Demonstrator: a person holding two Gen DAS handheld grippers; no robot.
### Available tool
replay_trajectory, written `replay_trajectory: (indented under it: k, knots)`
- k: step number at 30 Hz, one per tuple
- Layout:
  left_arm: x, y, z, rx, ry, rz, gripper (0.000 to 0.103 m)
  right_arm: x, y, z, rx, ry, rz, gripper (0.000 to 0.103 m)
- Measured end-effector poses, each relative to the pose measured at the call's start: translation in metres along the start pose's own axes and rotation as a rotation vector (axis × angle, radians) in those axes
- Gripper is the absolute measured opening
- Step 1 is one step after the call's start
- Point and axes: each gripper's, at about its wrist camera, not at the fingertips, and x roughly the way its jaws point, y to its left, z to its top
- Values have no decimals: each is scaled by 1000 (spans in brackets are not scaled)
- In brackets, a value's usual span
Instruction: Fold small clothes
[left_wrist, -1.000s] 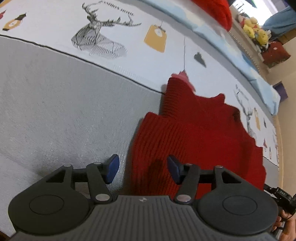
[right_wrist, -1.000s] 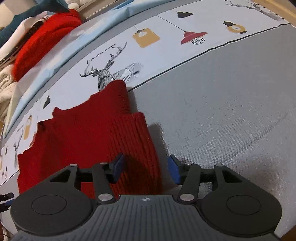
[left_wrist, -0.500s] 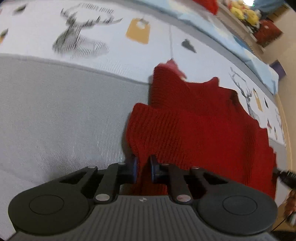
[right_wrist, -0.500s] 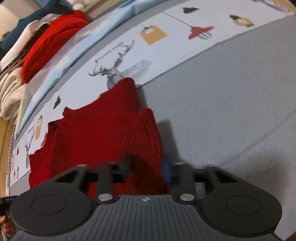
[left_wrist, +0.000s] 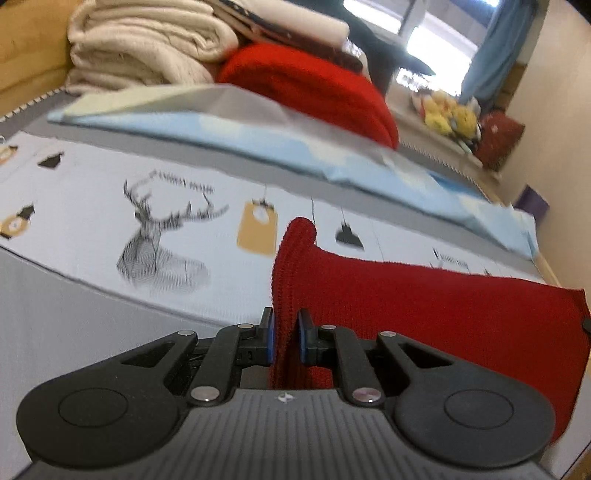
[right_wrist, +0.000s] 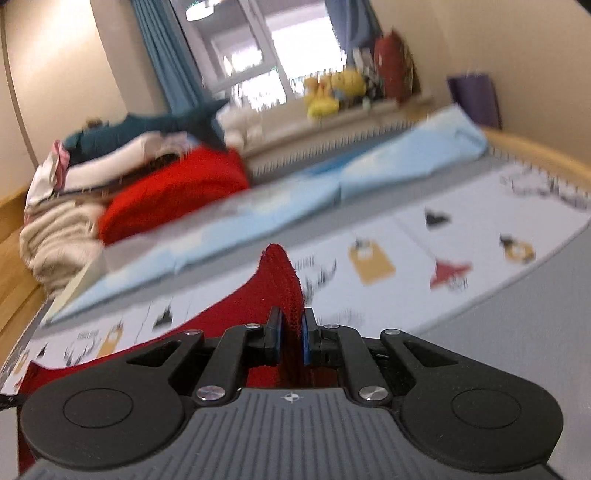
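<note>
Red knitted garment (left_wrist: 424, 295) is raised off the printed bed sheet (left_wrist: 92, 221) at both corners. Left gripper (left_wrist: 284, 334) jaws are clamped on its edge; right gripper (right_wrist: 291, 338) jaws likewise. Folded clothes pile (left_wrist: 155, 48) is noted at 11 o'clock.

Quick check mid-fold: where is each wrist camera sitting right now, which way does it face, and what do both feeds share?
Left wrist: behind the left gripper, facing across the bed; its fingers pinch the red sweater.
Right wrist: behind the right gripper, facing the window; fingers pinch the same sweater.
Shared: the sweater, the folded clothes pile, yellow plush toys.
</note>
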Motion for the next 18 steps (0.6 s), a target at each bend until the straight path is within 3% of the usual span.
replay_trajectory:
  k: [2,4,5,6,10,12,14,18]
  knots:
    - [8,-4,3,2,21,10,17,13,3,2,-3,-17,-24,11]
    - [21,-8,-3,18,116,-13,33,36,4,0,10,45,-79,16]
    - [28,-8,-7,32,172,-8,40,48,1,-3,35,93,-126,26]
    - [34,-8,-14,55,236,16,41,57,-2,-8,66,147,-153,36]
    - [39,8,-42,62,431,19,45,66,-15,-26,135,325,-174,38]
    - [30,14,-50,81,451,32,48,62,-20,-34,130,396,-174,44]
    - [22,21,-54,68,463,9,51,50,-26,-45,132,459,-190,44]
    - [8,31,-69,25,512,-36,51,25,-35,-69,139,575,-141,44]
